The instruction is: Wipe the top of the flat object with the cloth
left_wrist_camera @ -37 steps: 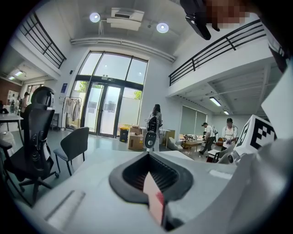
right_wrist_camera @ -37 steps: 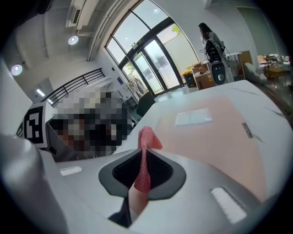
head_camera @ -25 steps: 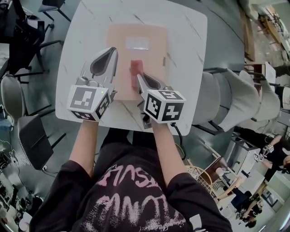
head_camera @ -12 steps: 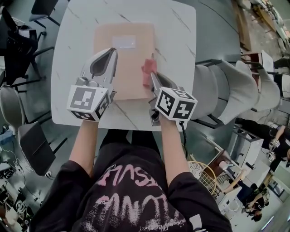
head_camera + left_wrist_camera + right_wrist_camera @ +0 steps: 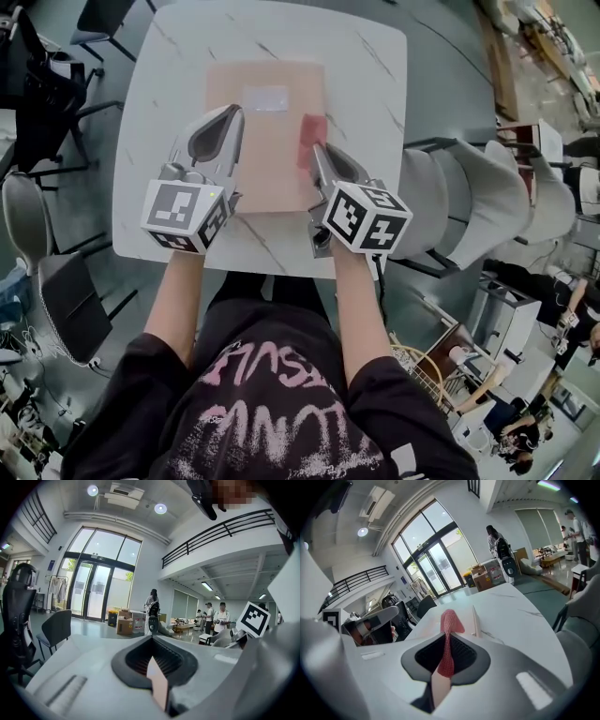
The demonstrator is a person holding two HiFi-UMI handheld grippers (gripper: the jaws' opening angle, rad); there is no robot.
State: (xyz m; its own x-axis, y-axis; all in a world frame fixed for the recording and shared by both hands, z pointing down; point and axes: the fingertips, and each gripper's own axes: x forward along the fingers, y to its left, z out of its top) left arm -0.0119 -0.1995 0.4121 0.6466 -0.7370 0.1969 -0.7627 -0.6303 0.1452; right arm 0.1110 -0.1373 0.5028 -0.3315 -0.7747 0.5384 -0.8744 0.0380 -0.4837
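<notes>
Right gripper (image 5: 443,670) fingers pinch the cloth (image 5: 451,620); left gripper (image 5: 157,686) fingers pressed together. Only head view shows the board (image 5: 267,159) label (image 5: 265,97), unreadable.

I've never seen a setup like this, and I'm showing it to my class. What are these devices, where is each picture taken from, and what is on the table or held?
No robot: a person holds a two-jaw gripper in each hand. One picture comes from a camera on the person's head, looking down. The other two come from cameras riding on each gripper, looking along its jaws. On the table lies a flat tan board. The right gripper pinches a red cloth near the board's right edge. The left gripper, jaws closed and empty, sits over its left side.
</notes>
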